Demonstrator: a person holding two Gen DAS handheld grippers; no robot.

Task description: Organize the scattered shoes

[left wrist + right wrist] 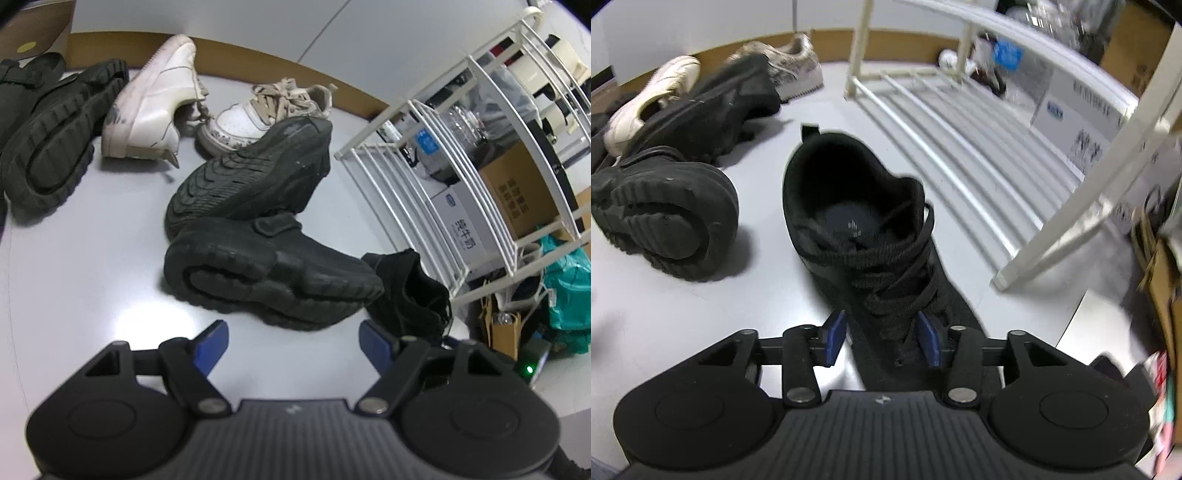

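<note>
- Left wrist view: on the right a white wire shoe rack stands on the pale floor, its low shelf bare. Behind the rack are a brown cardboard box and a white carton with printed characters too small to read, and a clear plastic tub.
- The left gripper hovers with its blue pads wide apart, nothing between them.
- Ahead lie two chunky black shoes tipped on their sides with ridged soles showing, one stacked on the other. Beyond them are two scuffed white sneakers.
- Right wrist view: a black lace-up sneaker sits upright on the floor beside the rack, with a small pale logo on its insole.
- The right gripper straddles its laced front; the pads seem just clear of it, though blur makes contact uncertain.
</note>
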